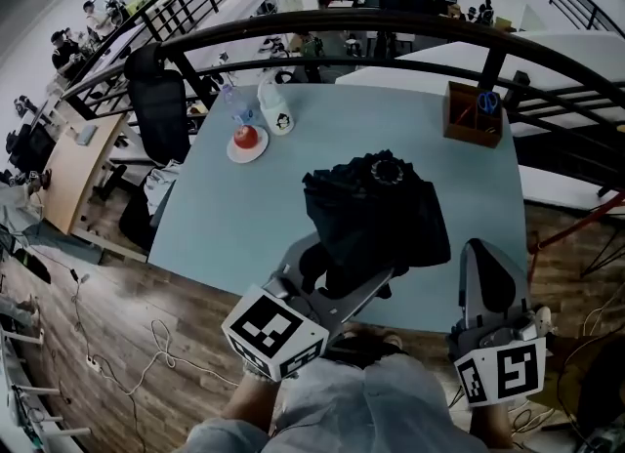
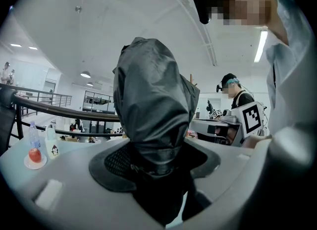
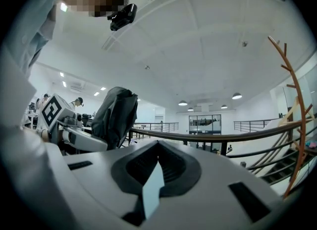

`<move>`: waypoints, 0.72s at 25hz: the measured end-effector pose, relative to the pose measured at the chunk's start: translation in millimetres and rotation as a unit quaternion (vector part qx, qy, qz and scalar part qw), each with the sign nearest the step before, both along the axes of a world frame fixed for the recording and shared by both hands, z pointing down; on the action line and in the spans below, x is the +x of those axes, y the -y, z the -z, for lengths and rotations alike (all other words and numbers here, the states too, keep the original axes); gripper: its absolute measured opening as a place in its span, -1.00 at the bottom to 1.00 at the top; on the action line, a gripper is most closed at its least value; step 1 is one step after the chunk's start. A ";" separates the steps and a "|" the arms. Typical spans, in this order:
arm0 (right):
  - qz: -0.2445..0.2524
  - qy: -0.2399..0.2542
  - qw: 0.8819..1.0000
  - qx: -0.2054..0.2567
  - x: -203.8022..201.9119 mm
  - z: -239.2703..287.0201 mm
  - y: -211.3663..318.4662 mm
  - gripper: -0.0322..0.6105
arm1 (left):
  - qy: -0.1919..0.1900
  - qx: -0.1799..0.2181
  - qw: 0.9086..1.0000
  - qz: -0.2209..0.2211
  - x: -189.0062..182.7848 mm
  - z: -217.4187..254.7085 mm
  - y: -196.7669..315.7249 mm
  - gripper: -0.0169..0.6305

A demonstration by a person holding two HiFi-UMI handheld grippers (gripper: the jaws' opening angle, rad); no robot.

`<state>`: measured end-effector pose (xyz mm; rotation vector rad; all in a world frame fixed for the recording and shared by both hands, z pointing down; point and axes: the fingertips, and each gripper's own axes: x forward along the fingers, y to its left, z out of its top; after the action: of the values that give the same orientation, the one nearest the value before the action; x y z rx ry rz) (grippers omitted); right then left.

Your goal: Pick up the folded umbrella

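Note:
The folded black umbrella (image 1: 376,212) is held up above the pale blue table (image 1: 244,217), its bunched fabric pointing away from me. My left gripper (image 1: 342,270) is shut on its lower end, one jaw on each side. In the left gripper view the umbrella (image 2: 153,105) fills the middle and rises from between the jaws of the left gripper (image 2: 156,159). My right gripper (image 1: 485,251) hangs at the table's near right edge, shut and empty. In the right gripper view its jaws meet at the tip of the right gripper (image 3: 157,147), and the umbrella (image 3: 116,115) stands off to the left.
At the table's far left are a white plate with a red fruit (image 1: 247,139), a clear bottle (image 1: 232,100) and a white penguin-print container (image 1: 276,109). A wooden box holding scissors (image 1: 474,114) sits far right. A dark curved railing (image 1: 391,26) runs behind; an office chair (image 1: 161,109) stands left.

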<state>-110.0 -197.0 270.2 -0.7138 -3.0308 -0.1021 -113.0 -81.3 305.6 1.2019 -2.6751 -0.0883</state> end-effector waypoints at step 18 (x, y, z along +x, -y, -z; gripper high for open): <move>-0.003 -0.010 1.000 0.008 -3.8 -7.3 -3.0 -0.90 | -0.011 0.000 1.000 -0.012 -5.3 -9.5 1.7 -0.09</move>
<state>-113.8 -194.0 277.5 -0.7010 -3.0091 -0.1186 -118.4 -82.9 315.1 1.2245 -2.6406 -0.0964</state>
